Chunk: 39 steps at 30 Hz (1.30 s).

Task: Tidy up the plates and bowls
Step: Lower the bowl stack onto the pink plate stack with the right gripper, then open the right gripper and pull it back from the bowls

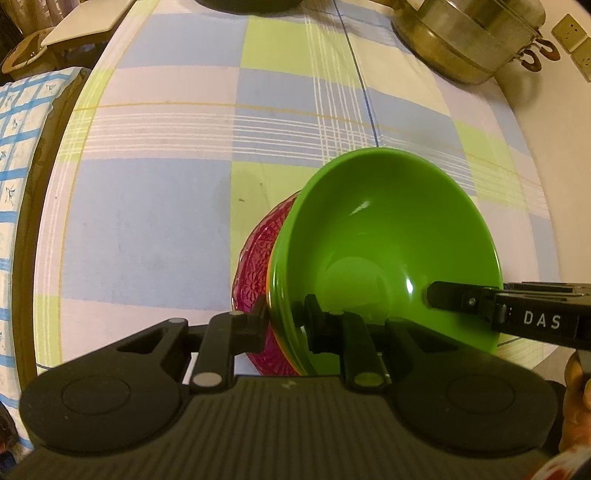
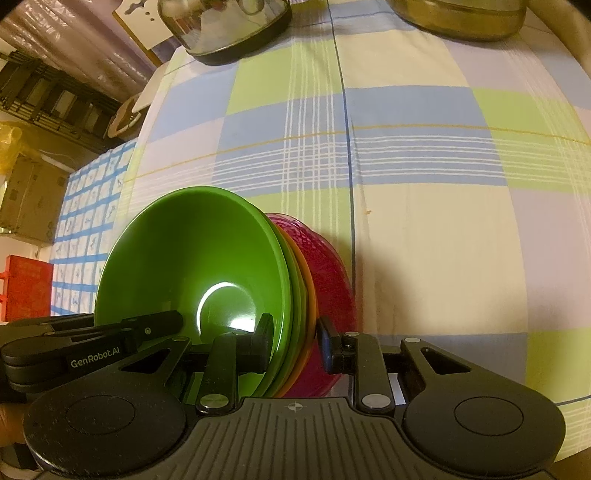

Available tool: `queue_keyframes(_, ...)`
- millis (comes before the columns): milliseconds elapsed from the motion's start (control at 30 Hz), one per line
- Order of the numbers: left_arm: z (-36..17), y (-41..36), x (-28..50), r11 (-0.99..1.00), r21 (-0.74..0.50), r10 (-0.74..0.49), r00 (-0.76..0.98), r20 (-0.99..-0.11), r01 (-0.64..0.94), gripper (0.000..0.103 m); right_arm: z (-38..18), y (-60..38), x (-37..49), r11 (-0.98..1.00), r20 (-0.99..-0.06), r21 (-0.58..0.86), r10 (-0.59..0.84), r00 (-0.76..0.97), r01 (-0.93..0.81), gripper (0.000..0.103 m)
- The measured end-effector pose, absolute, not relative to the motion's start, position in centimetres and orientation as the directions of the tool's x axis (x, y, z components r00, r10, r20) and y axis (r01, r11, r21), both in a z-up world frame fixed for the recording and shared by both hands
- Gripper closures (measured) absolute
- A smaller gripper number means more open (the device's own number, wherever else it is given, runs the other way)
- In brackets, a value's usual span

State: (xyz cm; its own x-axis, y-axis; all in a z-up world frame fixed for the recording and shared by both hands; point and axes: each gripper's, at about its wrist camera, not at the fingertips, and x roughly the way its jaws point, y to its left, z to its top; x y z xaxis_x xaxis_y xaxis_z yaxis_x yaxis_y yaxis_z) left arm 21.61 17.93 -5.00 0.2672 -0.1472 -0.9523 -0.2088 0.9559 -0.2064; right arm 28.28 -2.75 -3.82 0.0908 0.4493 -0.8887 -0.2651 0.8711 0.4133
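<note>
A nested stack of dishes is held tilted above the checked tablecloth. On top is a green bowl, also in the right wrist view. Under it are a green and an orange rim and a patterned pink glass dish, also seen from the right. My left gripper is shut on the stack's rim, one finger inside the green bowl, one on the pink dish. My right gripper is shut on the opposite rim in the same way. Each gripper shows in the other's view.
A metal pot with lid stands at the table's far right. A glass-domed container stands at the far left. The checked tablecloth covers the table. A blue-patterned cushion lies beyond the left edge.
</note>
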Motion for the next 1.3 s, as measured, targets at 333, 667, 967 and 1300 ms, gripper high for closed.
queue_keyframes(333, -5.1, 18.0, 21.8, 0.959, -0.196, -0.141, 0.255, -0.957, -0.206, 0.086, -4.2, -2.6, 28.3, 0.869, -0.890, 0.414, 0.448, 0.078, -0.272, 0.077)
queue_keyframes(667, -4.8, 17.8, 21.8, 0.960, -0.198, -0.144, 0.255, -0.956, -0.200, 0.082, -4.0, -2.4, 28.0, 0.869, -0.893, 0.403, 0.442, 0.084, -0.287, 0.077)
queue_keyframes(967, -3.1, 18.1, 21.3, 0.959, -0.209, -0.141, 0.315, -0.939, -0.193, 0.039, -2.6, -3.3, 27.8, 0.855, -0.866, 0.424, 0.479, 0.142, -0.298, 0.032)
queue_keyframes(1300, 2.1, 19.2, 17.2, 0.949, -0.240, -0.110, 0.499, -0.859, -0.204, 0.001, 1.0, -5.1, 26.0, 0.840, -0.824, 0.406, 0.507, 0.254, -0.361, 0.025)
